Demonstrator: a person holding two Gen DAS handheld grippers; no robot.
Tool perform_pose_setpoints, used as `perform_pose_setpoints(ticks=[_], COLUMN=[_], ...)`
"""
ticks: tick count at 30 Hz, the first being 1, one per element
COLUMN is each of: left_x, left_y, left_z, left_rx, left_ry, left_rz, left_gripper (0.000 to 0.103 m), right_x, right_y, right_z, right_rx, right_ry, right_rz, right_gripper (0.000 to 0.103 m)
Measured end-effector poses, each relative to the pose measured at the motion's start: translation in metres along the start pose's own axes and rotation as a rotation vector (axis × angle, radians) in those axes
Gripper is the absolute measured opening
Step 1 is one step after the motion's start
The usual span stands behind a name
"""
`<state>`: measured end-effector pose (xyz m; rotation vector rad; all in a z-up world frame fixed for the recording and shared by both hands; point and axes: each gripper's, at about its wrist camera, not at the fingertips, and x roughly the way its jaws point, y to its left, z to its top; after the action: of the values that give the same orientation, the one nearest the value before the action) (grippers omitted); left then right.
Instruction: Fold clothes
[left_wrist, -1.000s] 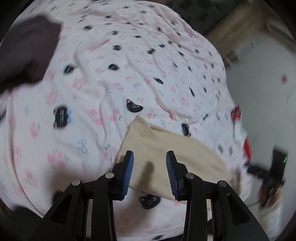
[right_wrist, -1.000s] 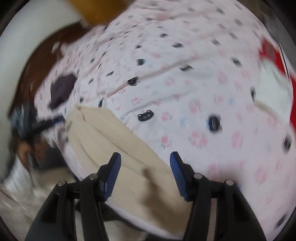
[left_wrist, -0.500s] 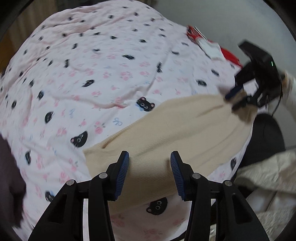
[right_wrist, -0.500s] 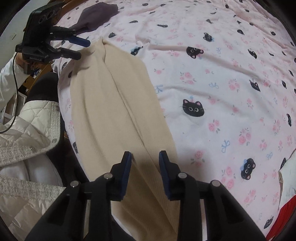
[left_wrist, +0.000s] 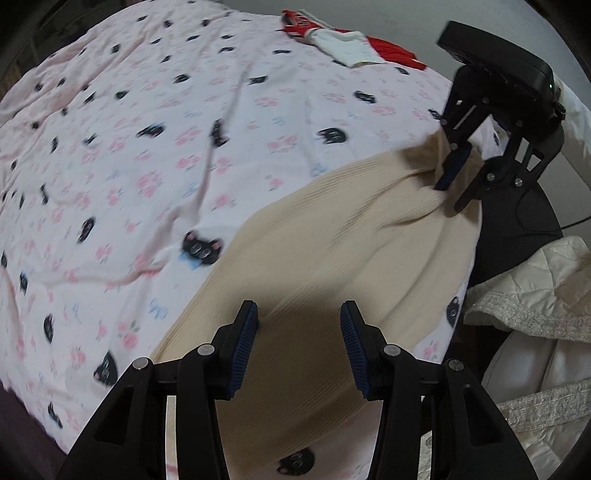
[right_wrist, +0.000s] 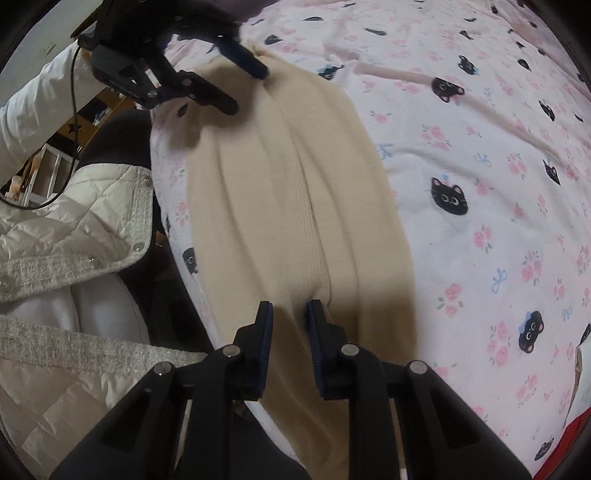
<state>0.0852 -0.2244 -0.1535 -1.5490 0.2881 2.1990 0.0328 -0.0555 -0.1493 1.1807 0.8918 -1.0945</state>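
beige ribbed knit garment (right_wrist: 295, 192), long and narrow, lying flat along the near edge of the bed, creased lengthwise into soft ridges. pink cotton bedsheet (left_wrist: 147, 155) underneath, printed with black cat faces, roses and bows, wrinkled into loose folds. quilted cream jacket (right_wrist: 66, 229) with a tweed trim and snap buttons beside the bed, cut off at the frame edge. red and white cloth (left_wrist: 347, 48) at the far side, too bunched to say what kind. left half of the sheet smeared by blur in the left view.

left tongs (left_wrist: 298, 341) with jaws well apart over one end of the garment, blue grooved pads (left_wrist: 243, 343) clear of the knit on both sides, gripping nothing. right tongs (right_wrist: 290, 341) narrowed to a slim gap, jaws having just been closing, a raised ridge of the knit between the pads; in the left view seen pinching up a tuft at the far end (left_wrist: 452, 168). dark purple cloth (right_wrist: 255, 7) mostly hidden behind the left tongs in the right view.
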Motion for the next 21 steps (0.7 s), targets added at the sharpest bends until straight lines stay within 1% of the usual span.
perform_pose_setpoints(ticks=[3, 6, 8, 13, 16, 21], left_x=[0.006, 0.018, 0.025, 0.024, 0.022, 0.019], left_y=[-0.015, -0.025, -0.032, -0.047, -0.049, -0.053], left_z=[0.012, 0.018, 0.019, 0.013, 0.009, 0.005], left_rx=[0.039, 0.063, 0.080, 0.116, 0.113, 0.115], left_ry=[-0.010, 0.011, 0.034, 0.039, 0.043, 0.040], left_rz=[-0.027, -0.040, -0.053, -0.074, -0.089, -0.113], left_gripper=[0.042, 0.042, 0.042, 0.042, 0.042, 0.043], right_x=[-0.002, -0.001, 0.003, 0.009, 0.005, -0.017], right_y=[0.005, 0.009, 0.011, 0.016, 0.017, 0.012], right_z=[-0.002, -0.004, -0.006, -0.009, -0.007, 0.007], right_rx=[-0.015, -0.025, -0.027, -0.039, -0.039, -0.013], right_ry=[0.000, 0.010, 0.025, 0.048, 0.026, -0.072], right_rz=[0.016, 0.036, 0.047, 0.068, 0.074, 0.102], right_gripper=[0.020, 0.020, 0.020, 0.020, 0.020, 0.022])
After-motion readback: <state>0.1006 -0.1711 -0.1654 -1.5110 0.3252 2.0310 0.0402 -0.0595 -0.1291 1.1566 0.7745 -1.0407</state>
